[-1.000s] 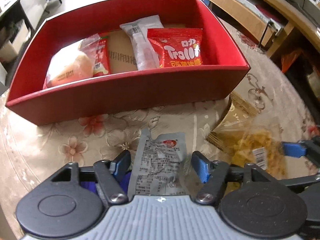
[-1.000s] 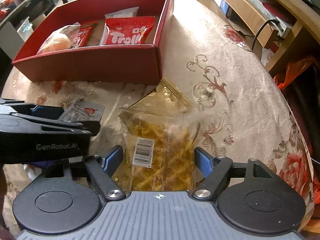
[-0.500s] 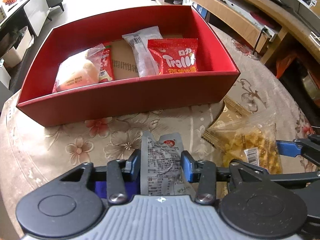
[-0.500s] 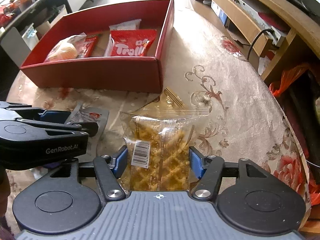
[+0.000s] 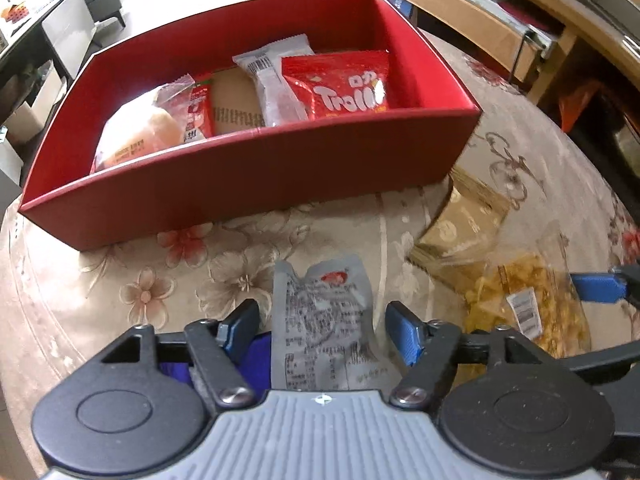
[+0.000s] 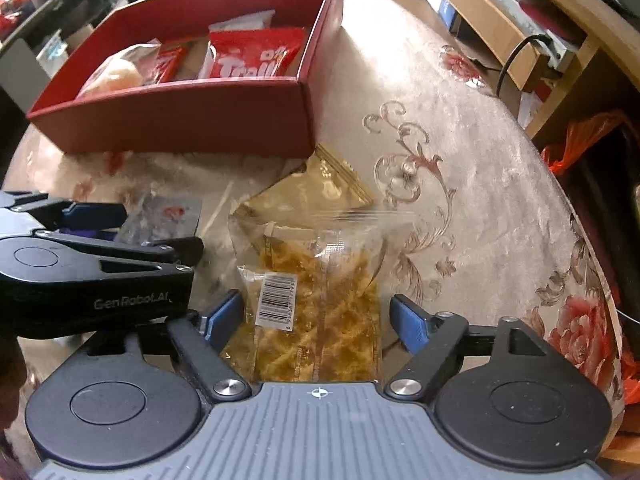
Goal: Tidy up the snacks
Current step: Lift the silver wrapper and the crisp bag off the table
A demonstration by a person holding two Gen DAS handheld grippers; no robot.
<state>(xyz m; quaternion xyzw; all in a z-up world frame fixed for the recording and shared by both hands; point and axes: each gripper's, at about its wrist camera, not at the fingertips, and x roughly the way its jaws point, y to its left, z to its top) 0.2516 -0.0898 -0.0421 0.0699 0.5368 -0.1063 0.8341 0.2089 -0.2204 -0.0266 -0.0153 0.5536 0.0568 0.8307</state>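
1. Left gripper [image 5: 322, 326] points down over the near edge of the tabletop [image 5: 120, 280]; its fingers [image 5: 402, 336] are opening, with a grey foil packet [image 5: 320, 320] lying between them, pads clear of both sides.
2. Right gripper [image 6: 316, 318] sits just beside it on the right; its fingers [image 6: 408, 322] are also opening, and a clear bag of yellow crisps [image 6: 320, 280] lies between them, not pinched.
3. Gold packet [image 6: 316, 188] lies partly under the top of the crisps bag, its far corner touching the red box [image 5: 248, 184].
4. Red box sits toward the far edge of the tabletop, open-topped.
5. Inside the box, left to right: wrapped bun [image 5: 136, 132], small red sachet [image 5: 196, 108], grey-white packet [image 5: 276, 80], red Trolli bag [image 5: 340, 84].
6. Floral cloth covers the tabletop; a wooden shelf unit [image 6: 480, 12] stands off the far right edge.
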